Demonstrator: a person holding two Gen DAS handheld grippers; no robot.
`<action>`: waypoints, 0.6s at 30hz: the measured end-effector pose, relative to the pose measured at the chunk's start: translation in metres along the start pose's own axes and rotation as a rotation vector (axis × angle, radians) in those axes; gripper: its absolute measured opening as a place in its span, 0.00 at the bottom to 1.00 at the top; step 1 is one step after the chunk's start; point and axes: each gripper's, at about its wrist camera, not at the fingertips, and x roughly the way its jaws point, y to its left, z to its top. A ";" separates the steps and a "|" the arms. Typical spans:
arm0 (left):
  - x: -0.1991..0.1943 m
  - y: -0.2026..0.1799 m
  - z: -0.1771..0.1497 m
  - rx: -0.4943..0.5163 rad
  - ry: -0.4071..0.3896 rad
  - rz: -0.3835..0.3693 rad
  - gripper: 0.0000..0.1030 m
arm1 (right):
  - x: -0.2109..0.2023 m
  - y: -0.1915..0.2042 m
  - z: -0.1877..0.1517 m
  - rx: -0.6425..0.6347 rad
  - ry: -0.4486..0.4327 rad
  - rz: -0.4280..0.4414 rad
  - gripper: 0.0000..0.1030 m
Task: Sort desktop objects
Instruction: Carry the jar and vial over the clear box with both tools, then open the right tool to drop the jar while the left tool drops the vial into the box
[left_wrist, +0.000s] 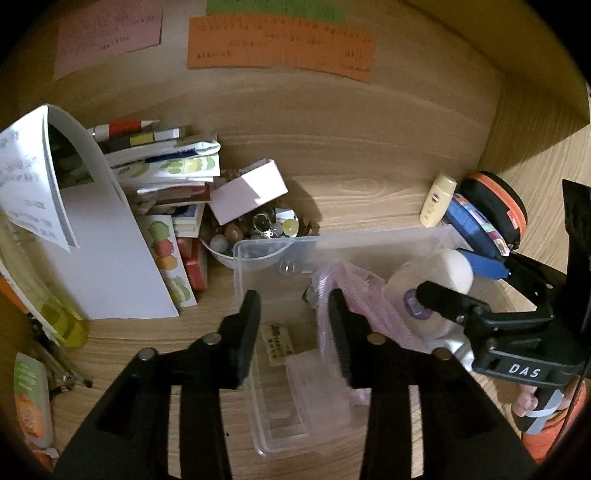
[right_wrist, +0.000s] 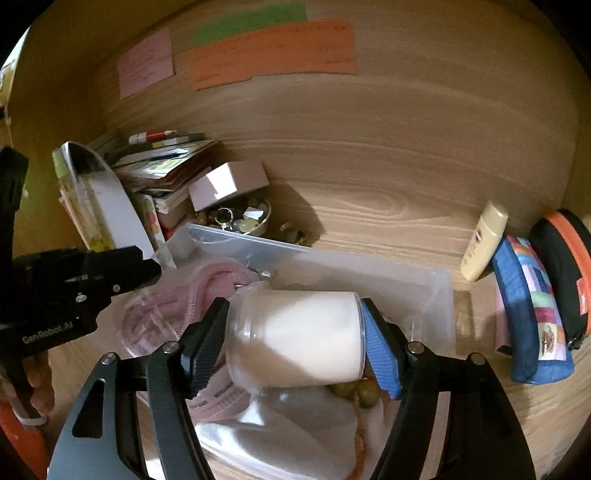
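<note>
Right gripper (right_wrist: 295, 341), jaws pinching white jar (right_wrist: 295, 338) at frame centre, above clear bin (left_wrist: 258, 254). Left gripper (left_wrist: 293, 325) lower centre, jaws spread over bin, holding nothing.

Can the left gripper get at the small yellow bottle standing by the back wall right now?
Probably not directly. The yellow bottle stands beyond the clear bin, and the right gripper, holding the white jar, sits across the left gripper's path.
</note>
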 end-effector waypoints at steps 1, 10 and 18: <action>-0.002 -0.001 0.000 0.003 -0.003 0.001 0.42 | 0.000 0.001 0.000 -0.006 0.001 -0.006 0.68; -0.023 -0.006 -0.008 0.018 -0.029 0.035 0.64 | -0.015 0.003 0.003 -0.005 -0.022 -0.019 0.78; -0.044 -0.015 -0.017 0.040 -0.056 0.054 0.75 | -0.055 0.009 -0.001 -0.052 -0.096 -0.075 0.86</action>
